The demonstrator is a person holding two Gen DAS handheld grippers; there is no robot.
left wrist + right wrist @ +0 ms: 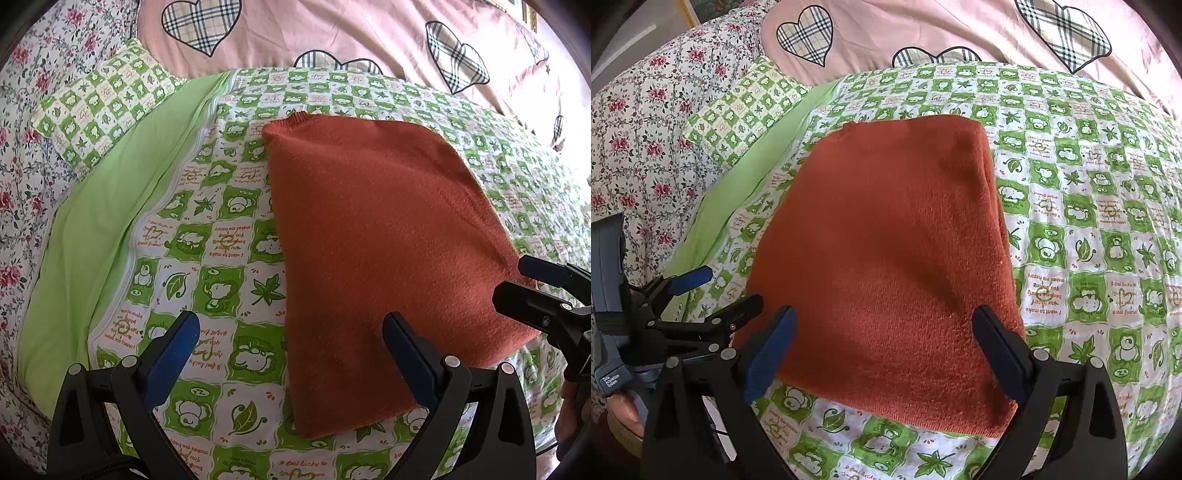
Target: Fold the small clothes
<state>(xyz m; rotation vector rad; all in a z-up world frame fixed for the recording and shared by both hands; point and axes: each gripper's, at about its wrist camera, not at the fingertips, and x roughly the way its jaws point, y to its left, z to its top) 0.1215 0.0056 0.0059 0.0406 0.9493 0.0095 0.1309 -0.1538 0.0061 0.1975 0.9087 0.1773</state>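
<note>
Two tools spread wide above a folded garment.

We see our left tool [291, 354] and right tool [884, 349] both gaping apart, holding nothing, poised over the near edge of the rust-orange knitted garment [886, 251], which lies folded into a rectangle on the green-and-white checked cartoon-print bedspread [1089, 229].

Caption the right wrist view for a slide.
Open right gripper above a folded rust-orange knit on a green checked quilt.
</note>
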